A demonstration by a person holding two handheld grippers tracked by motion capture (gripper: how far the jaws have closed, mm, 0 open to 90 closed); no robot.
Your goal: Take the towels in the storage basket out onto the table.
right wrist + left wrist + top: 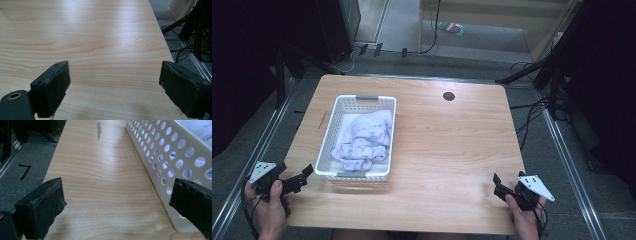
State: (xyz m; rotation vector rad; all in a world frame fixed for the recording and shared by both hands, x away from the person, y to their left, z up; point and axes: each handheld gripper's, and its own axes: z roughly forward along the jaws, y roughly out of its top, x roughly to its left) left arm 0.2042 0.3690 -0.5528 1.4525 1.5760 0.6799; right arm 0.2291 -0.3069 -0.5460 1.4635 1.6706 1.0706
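Lavender crumpled cloth lies untouched inside white perforated plastic basket on wooden table; left gripper beside basket, right gripper well apart, both wide, empty; work not begun

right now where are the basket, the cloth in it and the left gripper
white basket (325, 145), high view, left wall
pale lilac cloth (364, 135), high view, middle of the heap
left gripper (308, 172), high view, between its fingers
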